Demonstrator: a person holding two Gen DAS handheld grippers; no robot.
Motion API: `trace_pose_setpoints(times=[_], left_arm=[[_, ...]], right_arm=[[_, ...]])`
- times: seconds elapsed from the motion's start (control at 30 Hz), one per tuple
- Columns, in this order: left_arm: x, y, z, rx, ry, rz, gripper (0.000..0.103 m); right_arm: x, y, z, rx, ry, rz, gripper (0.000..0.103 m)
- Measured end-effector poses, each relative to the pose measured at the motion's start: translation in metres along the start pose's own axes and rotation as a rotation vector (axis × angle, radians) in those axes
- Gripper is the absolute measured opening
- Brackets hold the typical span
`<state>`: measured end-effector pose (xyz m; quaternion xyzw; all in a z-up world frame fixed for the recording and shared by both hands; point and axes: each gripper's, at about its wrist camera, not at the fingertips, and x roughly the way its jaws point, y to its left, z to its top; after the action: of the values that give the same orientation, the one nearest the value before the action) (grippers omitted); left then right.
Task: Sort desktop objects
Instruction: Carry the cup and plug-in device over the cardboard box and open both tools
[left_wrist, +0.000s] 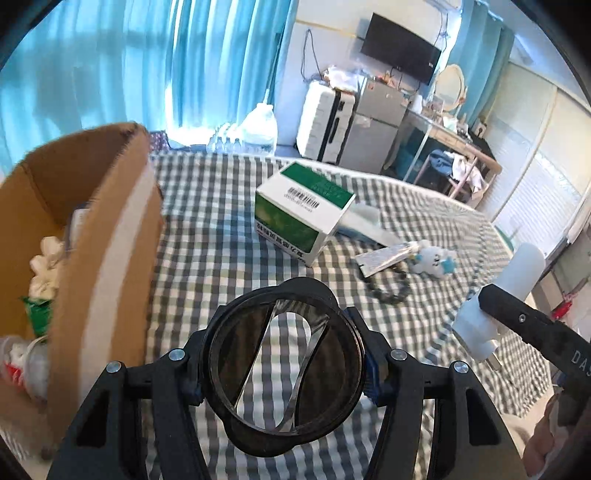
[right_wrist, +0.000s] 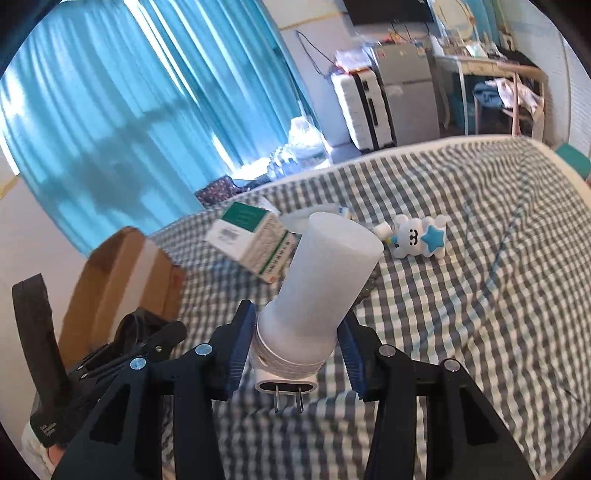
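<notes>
Black plastic fills my left jaws: they are clamped across a round lens cap, lifted off the bed. My right jaws pinch the base of a white plug-in lamp, prongs towards me, also clear of the checked cover. Both are picked and in carry, I judge. Next comes the cardboard box at the bed's left edge; each piece must clear its wall before release. Farther in lie a green carton and a plush toy, unsorted.
</notes>
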<state>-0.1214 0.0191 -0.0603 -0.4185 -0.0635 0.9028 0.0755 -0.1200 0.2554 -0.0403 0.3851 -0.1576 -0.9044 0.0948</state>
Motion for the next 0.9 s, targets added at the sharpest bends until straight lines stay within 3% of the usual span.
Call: trace_pose_setpoints(times=[0.13,0.47,0.7,0.8,0.9], left_arm=[[-0.036,0.003,0.002,-0.008,-0.018,0.011,0.062],[-0.127,0.023,0.041,-0.005,-0.176,0.045,0.062],[-0.159,0.077,0.069,-0.045,-0.218,0.087,0.062],[-0.159,0.108,0.079,-0.047,-0.234,0.158,0.062],[-0.15,0.146,0.085,-0.097,-0.212,0.173,0.062]], right_arm=[[-0.035,0.022,-0.001,-0.02,-0.054,0.038,0.045],[-0.085,0.109,0.008,-0.153,-0.111,0.156,0.045],[-0.078,0.187,0.011,-0.286,-0.095,0.253,0.045],[-0.064,0.22,0.01,-0.335,-0.068,0.294,0.045],[-0.037,0.244,0.005,-0.355,-0.01,0.338,0.045]])
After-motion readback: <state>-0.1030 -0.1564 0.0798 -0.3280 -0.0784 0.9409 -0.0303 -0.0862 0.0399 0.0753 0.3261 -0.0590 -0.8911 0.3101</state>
